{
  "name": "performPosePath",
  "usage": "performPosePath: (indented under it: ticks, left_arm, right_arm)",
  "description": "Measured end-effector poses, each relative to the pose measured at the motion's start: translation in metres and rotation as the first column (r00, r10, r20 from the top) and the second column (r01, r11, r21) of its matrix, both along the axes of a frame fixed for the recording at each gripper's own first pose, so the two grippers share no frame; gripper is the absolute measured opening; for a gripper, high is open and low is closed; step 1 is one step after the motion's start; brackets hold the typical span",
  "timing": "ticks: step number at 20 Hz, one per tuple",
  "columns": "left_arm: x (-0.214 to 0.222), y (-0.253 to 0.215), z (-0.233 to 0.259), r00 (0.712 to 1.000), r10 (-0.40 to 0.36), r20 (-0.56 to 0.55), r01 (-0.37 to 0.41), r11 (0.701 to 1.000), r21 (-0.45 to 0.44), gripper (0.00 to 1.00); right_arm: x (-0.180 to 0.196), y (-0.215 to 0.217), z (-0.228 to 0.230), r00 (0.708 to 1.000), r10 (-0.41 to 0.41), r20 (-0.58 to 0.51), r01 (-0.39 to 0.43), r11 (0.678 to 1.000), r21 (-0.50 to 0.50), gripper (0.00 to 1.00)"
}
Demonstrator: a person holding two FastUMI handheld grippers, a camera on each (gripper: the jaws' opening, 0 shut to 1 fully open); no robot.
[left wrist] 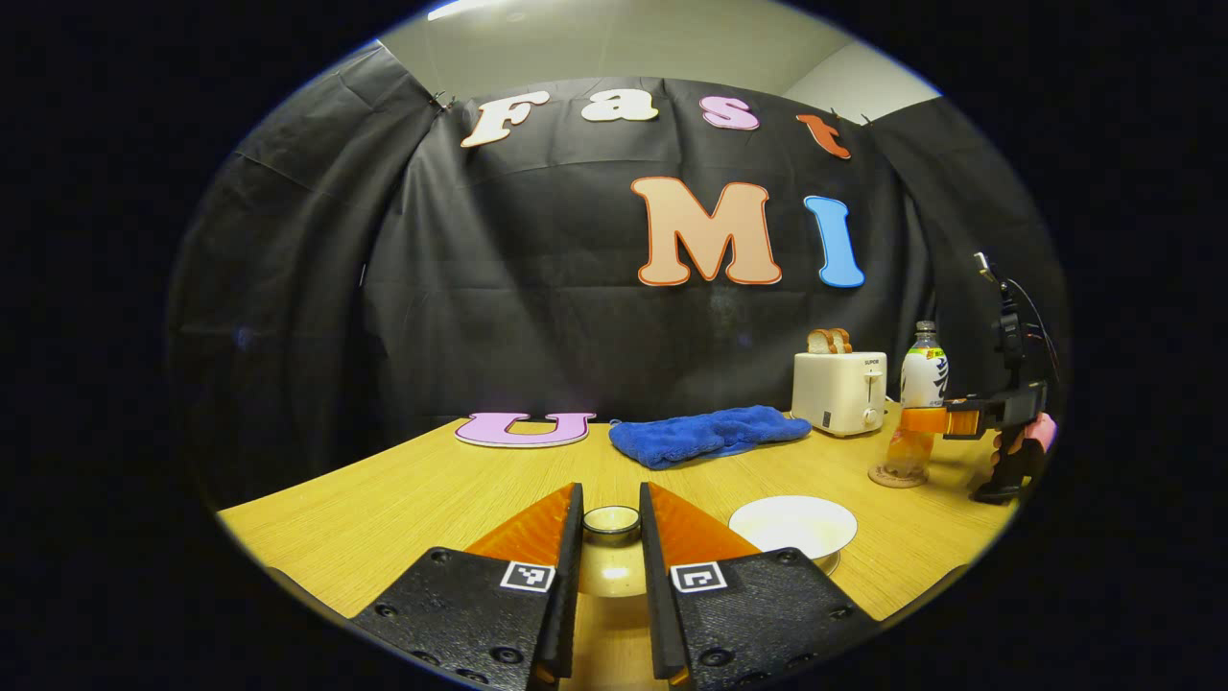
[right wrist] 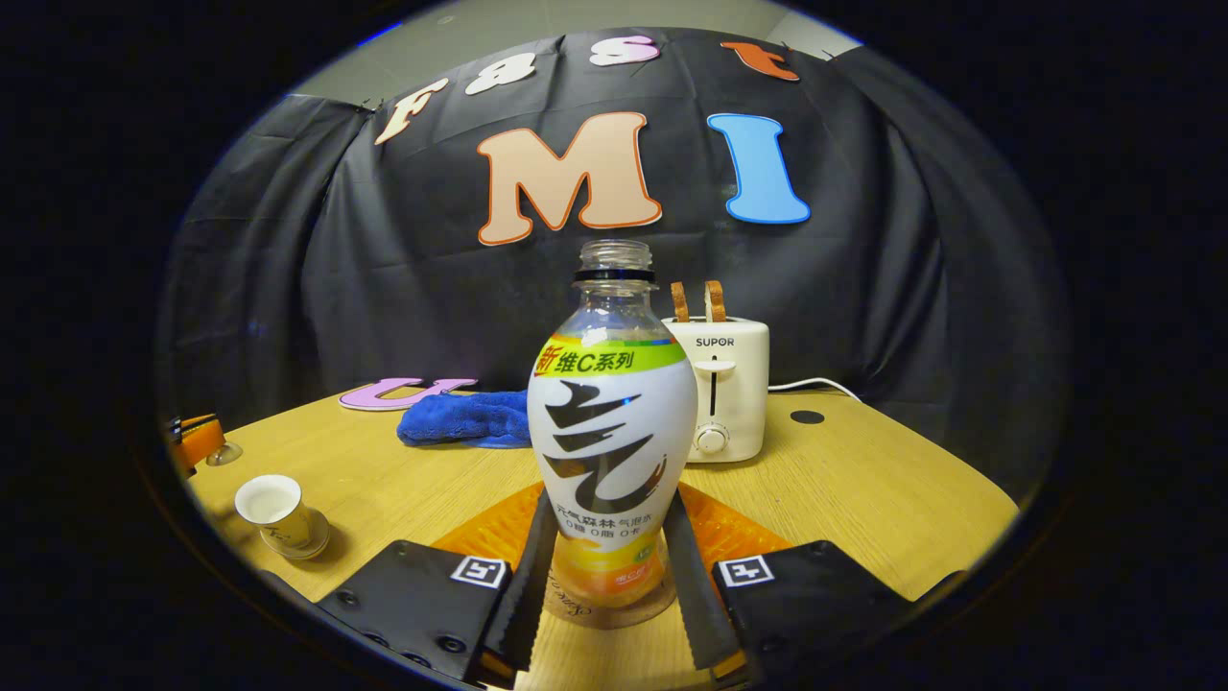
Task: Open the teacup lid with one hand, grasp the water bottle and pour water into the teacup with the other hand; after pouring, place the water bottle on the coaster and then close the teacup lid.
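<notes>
Right gripper view puts the clear plastic water bottle (right wrist: 611, 422), uncapped and glossy-labelled, upright on the round coaster (right wrist: 576, 607), with the right gripper (right wrist: 608, 566) pinching its lower body from both sides. Off left on the wood-grain table (right wrist: 863, 489) stands the open ceramic teacup (right wrist: 273, 513). Left gripper (left wrist: 611, 537) grips the small round lid (left wrist: 611, 519) by its knob.

In the right gripper view, the water bottle (right wrist: 611, 432) stands on the coaster (right wrist: 604, 607) between the right gripper's (right wrist: 606, 576) 2 fingers. The toaster (right wrist: 721, 389) stands just behind it to the right, the cloth (right wrist: 460, 420) behind to the left, the teacup (right wrist: 278, 515) far left. In the left gripper view, the lid (left wrist: 612, 547) sits between the left gripper's (left wrist: 611, 557) fingers, with the saucer (left wrist: 792, 526) right of them.
</notes>
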State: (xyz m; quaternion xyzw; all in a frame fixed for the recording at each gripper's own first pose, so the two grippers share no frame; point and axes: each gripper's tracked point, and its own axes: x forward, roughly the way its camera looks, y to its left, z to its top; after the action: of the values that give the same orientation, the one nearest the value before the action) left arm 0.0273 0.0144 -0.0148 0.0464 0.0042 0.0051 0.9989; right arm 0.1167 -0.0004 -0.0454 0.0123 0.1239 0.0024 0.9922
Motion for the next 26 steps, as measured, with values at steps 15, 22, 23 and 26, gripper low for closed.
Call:
performPosePath:
  ticks: [15, 22, 23, 26]
  left_arm:
    - [0.0, -0.002, 0.0, 1.0, -0.009, -0.001, 0.009, 1.0, -0.001, 0.29]
    - [0.002, -0.007, -0.001, 1.0, -0.028, -0.005, 0.028, 1.0, -0.002, 0.29]
    - [0.003, -0.009, -0.001, 0.999, -0.035, -0.005, 0.035, 0.999, -0.003, 0.29]
    - [0.006, -0.017, -0.001, 0.998, -0.06, -0.006, 0.06, 0.998, -0.004, 0.29]
  right_arm:
    - [-0.013, 0.012, 0.0, 0.999, 0.048, 0.015, -0.048, 0.999, -0.006, 0.91]
    - [-0.037, 0.007, 0.016, 0.996, 0.012, 0.094, -0.011, 1.0, -0.013, 0.94]
    - [-0.043, 0.006, 0.018, 0.994, 0.006, 0.109, -0.005, 1.0, -0.012, 0.91]
    - [-0.057, 0.005, 0.024, 0.99, -0.003, 0.138, 0.005, 1.0, -0.015, 0.91]
